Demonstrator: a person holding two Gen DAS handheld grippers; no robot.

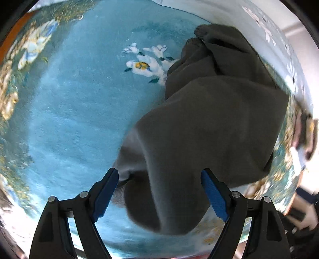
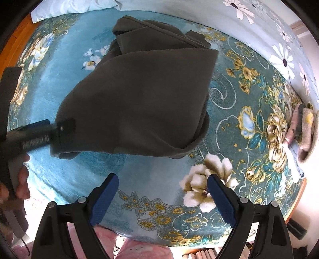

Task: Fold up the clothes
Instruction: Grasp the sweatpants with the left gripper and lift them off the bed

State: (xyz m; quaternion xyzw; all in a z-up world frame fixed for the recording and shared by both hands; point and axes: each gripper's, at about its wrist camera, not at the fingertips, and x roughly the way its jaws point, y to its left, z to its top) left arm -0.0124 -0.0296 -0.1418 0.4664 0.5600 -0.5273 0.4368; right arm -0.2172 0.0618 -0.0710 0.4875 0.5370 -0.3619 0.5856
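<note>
Teal floral rug (image 2: 163, 179) w/ gold and white flower motifs, plain blue centre (image 1: 65, 103). Small white flower cluster (image 1: 146, 63) near middle. Daisy-print sheet (image 2: 279, 49) along far-right edge. Pale pillow (image 2: 65, 8) at top left. Small stack of folded items (image 2: 303, 131) on rug's right edge; contents unclear.

Bright daylight, blown-out glare at right edges, strong fisheye curvature, motion blur across left wrist view

Dark grey garment (image 2: 139, 95), soft and thick, folded over itself. Lies rumpled mid-rug, bunched toward the far edge.
</note>
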